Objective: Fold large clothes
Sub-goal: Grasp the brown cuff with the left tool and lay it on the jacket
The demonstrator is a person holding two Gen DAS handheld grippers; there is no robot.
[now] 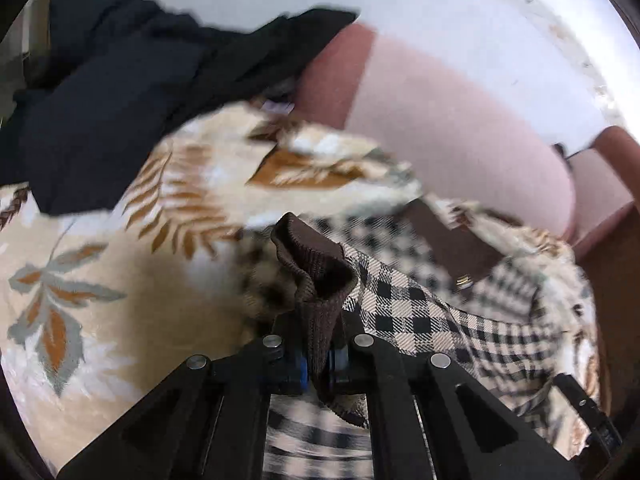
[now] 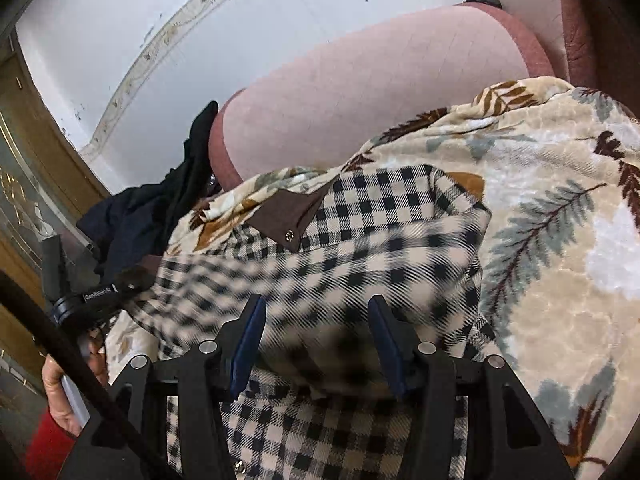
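Note:
A beige-and-black checked jacket (image 1: pixel 420 312) with brown trim lies spread on a floral blanket (image 1: pixel 100 280). My left gripper (image 1: pixel 316 344) is shut on the jacket's brown ribbed cuff (image 1: pixel 312 272), which stands up out of the jaws. In the right wrist view the same checked jacket (image 2: pixel 360 232) lies across the blanket (image 2: pixel 560 240), with its brown flap and snap button (image 2: pixel 288 208) further back. My right gripper (image 2: pixel 316 320) hovers low over the jacket with its blue pads (image 2: pixel 248 336) well apart. Checked cloth bulges in the gap, and no pinch is visible.
A heap of dark navy and black clothes (image 1: pixel 120 100) lies at the back left of the blanket. A pink padded backrest (image 1: pixel 440 120) rises behind it, below a white wall. A person's hand (image 2: pixel 60 392) grips the other tool at the lower left.

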